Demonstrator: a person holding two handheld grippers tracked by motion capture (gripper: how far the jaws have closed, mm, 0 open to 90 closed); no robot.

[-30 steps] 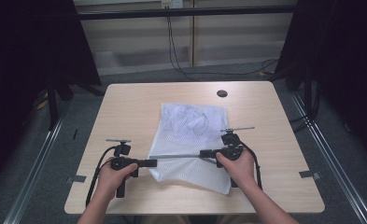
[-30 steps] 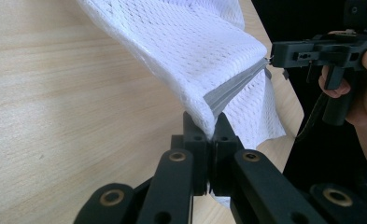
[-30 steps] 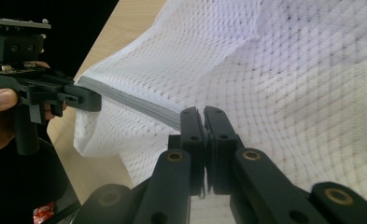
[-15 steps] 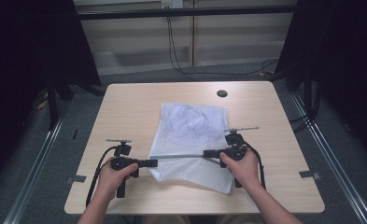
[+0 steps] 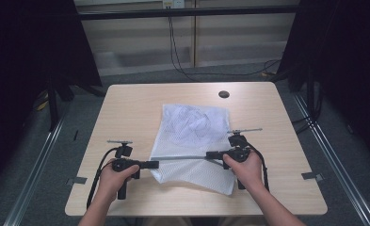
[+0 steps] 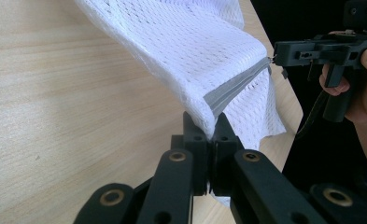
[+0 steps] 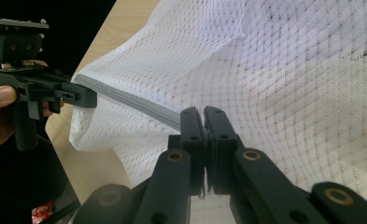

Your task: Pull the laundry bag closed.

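The white mesh bag [image 5: 193,141] lay on the wooden table [image 5: 131,108], its near part lifted between the two tools; the left gripper [image 5: 155,164] had its jaws pressed together on one end of the bag's grey zipper strip [image 5: 180,157], the mesh rising just ahead of its tips [image 6: 209,128]; the right gripper [image 5: 209,154] was clamped likewise on the other end of the strip [image 7: 125,100], the mesh spreading beyond and to the right of its jaws; the strip stretched taut between them.
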